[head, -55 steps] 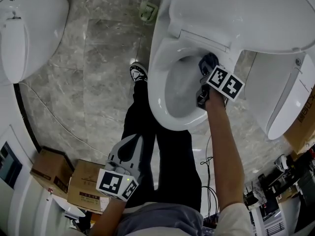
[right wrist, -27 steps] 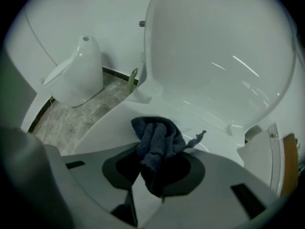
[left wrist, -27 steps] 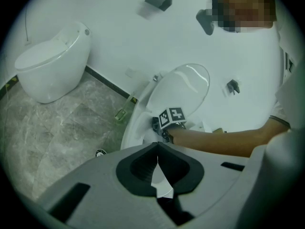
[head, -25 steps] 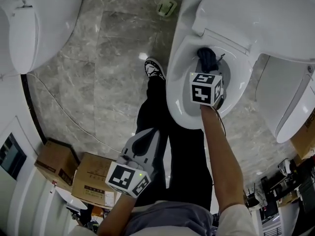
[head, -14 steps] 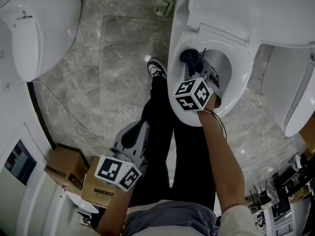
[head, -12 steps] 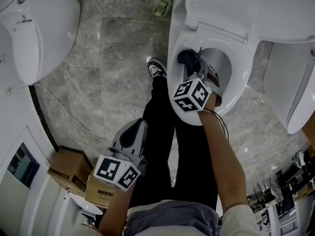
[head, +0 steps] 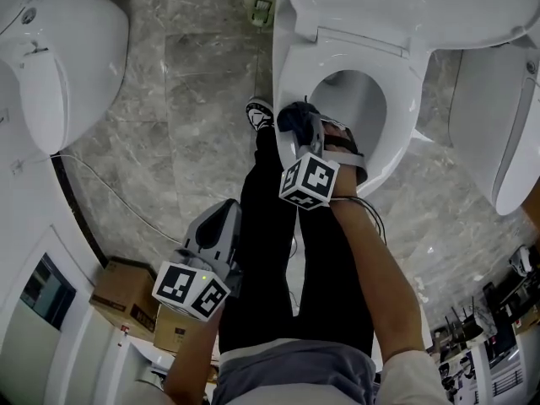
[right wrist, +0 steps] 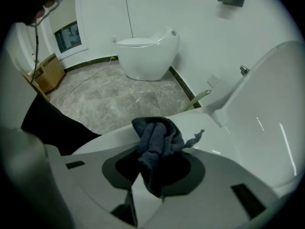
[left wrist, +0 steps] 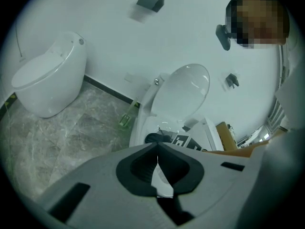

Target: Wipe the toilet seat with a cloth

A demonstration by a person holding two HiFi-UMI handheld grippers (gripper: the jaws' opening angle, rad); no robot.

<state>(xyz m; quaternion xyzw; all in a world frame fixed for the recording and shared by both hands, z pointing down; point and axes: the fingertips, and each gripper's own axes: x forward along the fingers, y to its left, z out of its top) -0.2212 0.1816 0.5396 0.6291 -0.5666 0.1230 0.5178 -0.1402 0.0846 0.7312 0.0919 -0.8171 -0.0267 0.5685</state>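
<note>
The right gripper (right wrist: 151, 173) was clenched on a dark blue cloth (right wrist: 153, 137). The bunched fabric was pinched between the jaws and bulged out past their tips in a loose wad, with a frayed tail trailing to the right. In the right gripper view that wad sat at frame centre, pressed against or just over the white toilet seat (right wrist: 112, 140). In the head view it lay on the left front curve of the seat ring, above the gripper's marker cube.

The left gripper (left wrist: 157, 162) was clenched on nothing, its jaws meeting in a thin seam. It hung at the lower left of the head view, beside the person's black trousers (head: 270, 251) and well apart from the seat.

Wiping looked to be under way, with cloth gripped and at the seat and the lid (head: 405, 7) raised. No streak or sheen showed which stretches were already done. The right-hand curve and the back near the hinge were probably left to cover, then the cloth lifted clear.
</note>
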